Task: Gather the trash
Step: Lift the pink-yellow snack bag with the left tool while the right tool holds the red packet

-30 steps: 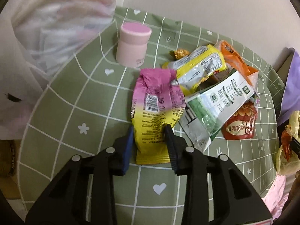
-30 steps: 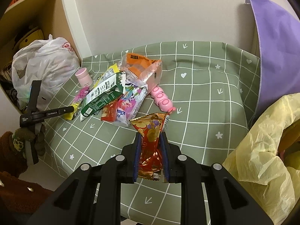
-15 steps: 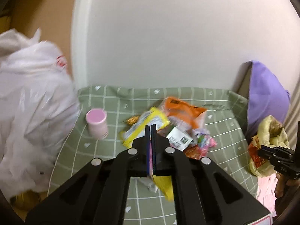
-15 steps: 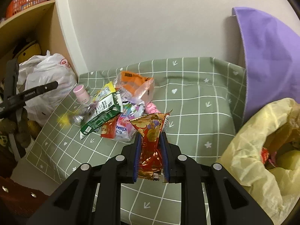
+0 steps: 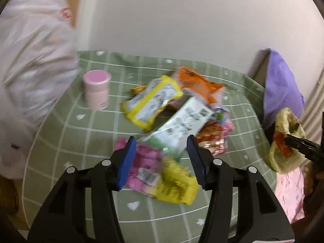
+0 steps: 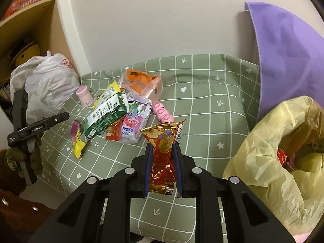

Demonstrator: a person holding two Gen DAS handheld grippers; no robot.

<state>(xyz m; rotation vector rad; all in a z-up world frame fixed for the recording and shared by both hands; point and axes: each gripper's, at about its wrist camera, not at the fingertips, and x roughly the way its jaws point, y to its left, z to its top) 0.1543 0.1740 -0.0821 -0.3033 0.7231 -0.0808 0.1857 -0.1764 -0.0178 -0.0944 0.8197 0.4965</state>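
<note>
Home, checked tablecloth (image 6: 202,105), wooden shelf (image 6: 26,20)

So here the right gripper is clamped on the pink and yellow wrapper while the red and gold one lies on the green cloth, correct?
Swapped. In the right wrist view the right gripper is clamped on the red and gold wrapper; the pink and yellow wrapper lies on the green cloth.

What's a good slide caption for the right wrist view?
Right gripper clamps a red-gold wrapper beside the open yellow bag.
</note>
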